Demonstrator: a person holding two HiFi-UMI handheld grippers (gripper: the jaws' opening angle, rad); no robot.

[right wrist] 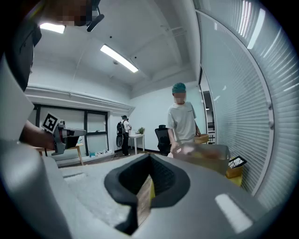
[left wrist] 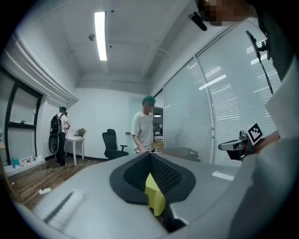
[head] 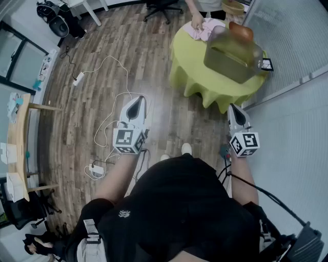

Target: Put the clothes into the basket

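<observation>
A round table with a yellow-green cloth [head: 190,61] stands ahead of me to the right. On it sits a translucent basket [head: 233,56] with something orange inside. Behind the basket lie pink clothes [head: 203,28], and another person's hand [head: 197,21] rests on them. My left gripper [head: 139,98] hovers over the wooden floor, well short of the table, shut and empty. Close to the table's near edge, my right gripper [head: 232,106] also looks shut with nothing in it. In the right gripper view the basket [right wrist: 210,156] lies just past the right gripper [right wrist: 149,155]. The left gripper [left wrist: 150,154] points level.
A person in a white shirt [right wrist: 182,121] stands behind the table. A glass wall with blinds [head: 297,36] runs along the right. Cables and a power strip [head: 78,78] lie on the floor at left. A wooden desk [head: 18,138] lines the left edge, an office chair [head: 163,7] the far side.
</observation>
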